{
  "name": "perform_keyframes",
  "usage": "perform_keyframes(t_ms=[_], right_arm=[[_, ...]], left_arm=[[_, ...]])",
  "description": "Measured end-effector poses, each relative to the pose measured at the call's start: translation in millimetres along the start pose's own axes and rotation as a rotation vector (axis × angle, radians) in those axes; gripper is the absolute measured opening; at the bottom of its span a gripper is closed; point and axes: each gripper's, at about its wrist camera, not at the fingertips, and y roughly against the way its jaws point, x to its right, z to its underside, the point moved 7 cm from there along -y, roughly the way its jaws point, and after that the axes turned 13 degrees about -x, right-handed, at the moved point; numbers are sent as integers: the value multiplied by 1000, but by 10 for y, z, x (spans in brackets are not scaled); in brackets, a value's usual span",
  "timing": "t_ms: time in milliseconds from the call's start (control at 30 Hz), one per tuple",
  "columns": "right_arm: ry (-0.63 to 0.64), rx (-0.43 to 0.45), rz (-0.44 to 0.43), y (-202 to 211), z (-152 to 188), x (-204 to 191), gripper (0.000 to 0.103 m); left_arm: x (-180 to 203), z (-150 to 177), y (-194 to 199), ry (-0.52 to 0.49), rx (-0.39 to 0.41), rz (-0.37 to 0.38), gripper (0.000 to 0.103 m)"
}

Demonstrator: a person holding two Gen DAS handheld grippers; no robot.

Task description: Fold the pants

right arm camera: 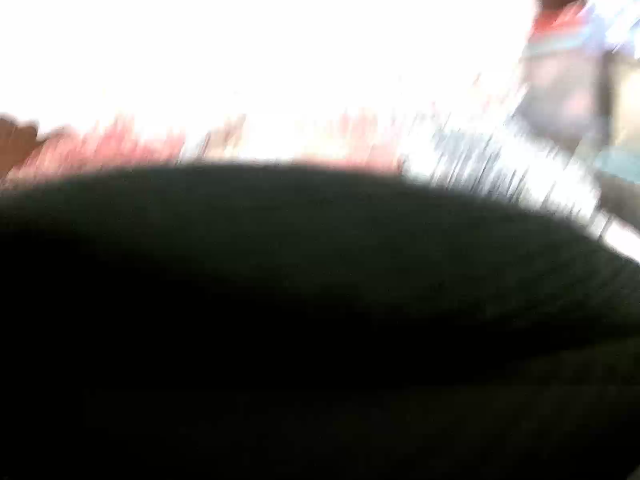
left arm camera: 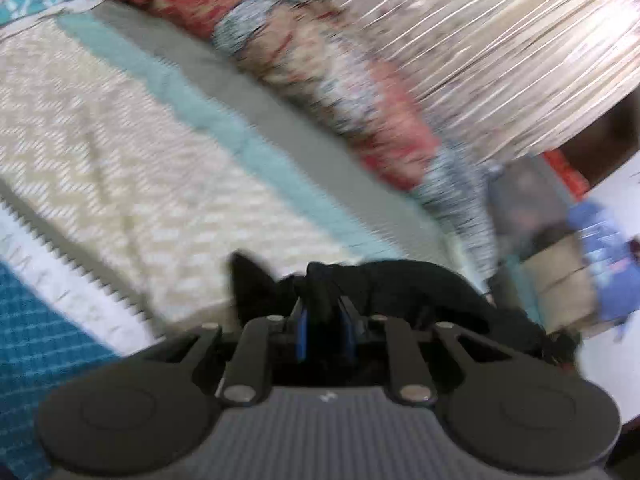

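A big bed cover (left arm camera: 132, 152) fills most of the left wrist view, cream with a zigzag pattern, and it has a light teal stripe (left arm camera: 224, 120) and a grey stripe (left arm camera: 280, 120) running across it side by side. At the near left edge the cover turns dark teal (left arm camera: 36, 344) past a white band. Behind the stripes lies a long, bunched-up blanket (left arm camera: 320, 64) in red, tan and grey-blue (it is very blurry), and past that hangs a pale striped curtain (left arm camera: 500, 40). The black pants (left arm camera: 420, 284) are next in size. In the left wrist view they sit bunched up just in front of the tool, above the cream cover, and trail off to the right. In the right wrist view the pants (right arm camera: 300, 320) fill the whole lower half as one dark shape, so close that they hide the right gripper, and I cannot tell if it is clenched or let go. The top of that view is washed out white and smeared. The smallest thing is the left gripper (left arm camera: 325, 312). Its two blue-edged fingers (left arm camera: 303, 332) are squeezed close together on a fold of the black pants.
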Motion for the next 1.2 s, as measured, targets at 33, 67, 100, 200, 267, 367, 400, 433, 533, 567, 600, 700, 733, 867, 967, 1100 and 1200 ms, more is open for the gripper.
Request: perform_keyframes(t_ms=[33,67,100,200,267,367,400,433,533,567,600,700,733,867,967,1100,1200], right_arm=[[-5,-119,-81,-63,348,-66,55],[-25,-196,-155,-66,653,-110,55],[-40,-269,-227,-40,953,-159,55],[-56,-345,-348,248,1607,-224,56],[-105,-307,-356,454,1669,-112,56],[-275,-193,-302,789,1633,343,56],[-329,-159,-255,876,1608,540,56],[-392,-117,-207,958,1553,768,56],[-555,4,-94,1267,1522,1391,57],[-585,45,-58,1355,1519,1593,57],[-615,75,-18,1426,1515,1728,57],[-697,123,59,1512,1590,1979,57],[-730,132,61,1495,1593,2017,57],[-799,130,-34,1386,1541,1914,57],[-810,103,-42,1301,1501,1878,57],[-817,199,139,1586,1377,2284,57],[-844,202,212,1605,1405,2509,57]], left_arm=[[-108,32,-29,11,-18,-16,15],[-219,56,-27,21,-27,-39,15],[-342,78,-2,35,-32,-66,15],[-736,146,118,114,-47,-84,15],[-976,198,194,172,-42,-103,15],[-1121,279,212,192,-26,-176,13],[-1123,290,211,182,-25,-202,21],[-1100,311,191,167,-31,-210,33],[-1014,367,111,132,-39,-194,99],[-964,382,71,112,-43,-190,99],[-930,406,17,100,-64,-176,99],[-870,530,-192,135,-159,-74,99],[-854,562,-270,145,-189,-46,99],[-844,599,-461,178,-221,-35,100],[-841,536,-494,220,-219,13,99],[-913,480,-462,251,-201,-5,98],[-933,512,-528,222,-220,-45,97]])
